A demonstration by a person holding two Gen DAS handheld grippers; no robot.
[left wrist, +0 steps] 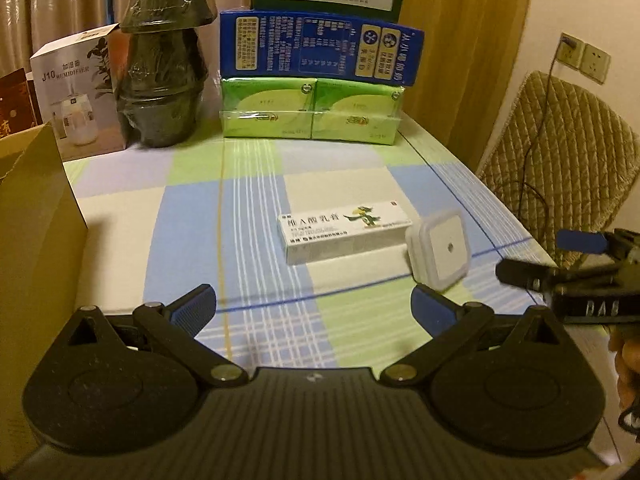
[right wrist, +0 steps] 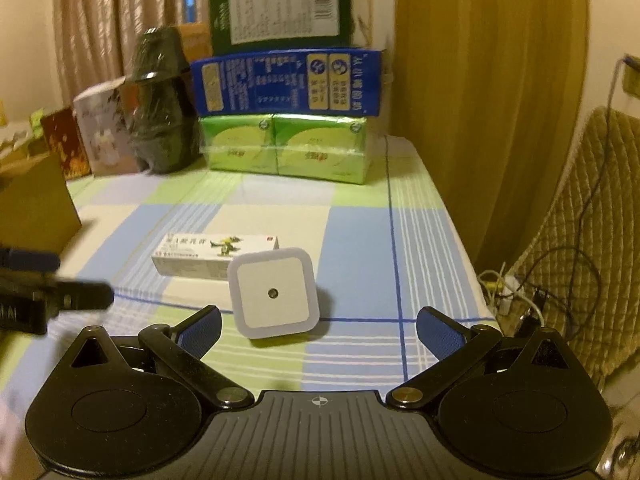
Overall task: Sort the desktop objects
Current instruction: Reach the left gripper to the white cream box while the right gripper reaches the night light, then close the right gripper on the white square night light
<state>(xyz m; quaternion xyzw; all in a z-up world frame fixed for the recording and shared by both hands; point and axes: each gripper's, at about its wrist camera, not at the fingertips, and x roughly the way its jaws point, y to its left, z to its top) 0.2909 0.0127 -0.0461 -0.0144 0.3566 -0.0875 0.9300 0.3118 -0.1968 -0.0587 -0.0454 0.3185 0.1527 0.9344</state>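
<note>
Through my left wrist camera, my left gripper [left wrist: 314, 306] hangs spread wide and empty above the checked tablecloth [left wrist: 192, 216]; the white ointment box [left wrist: 346, 234] lies ahead, with the square night light [left wrist: 439, 250] touching its right end. Through my right wrist camera, my right gripper [right wrist: 319, 330] is equally wide and empty, the night light [right wrist: 274, 293] just ahead between my fingers, leaning against the box [right wrist: 212, 256].

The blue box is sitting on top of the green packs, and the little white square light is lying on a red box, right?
Not quite. The white square light leans against a white box, not red, as the right wrist view shows. The blue box does sit on the green packs.
</note>
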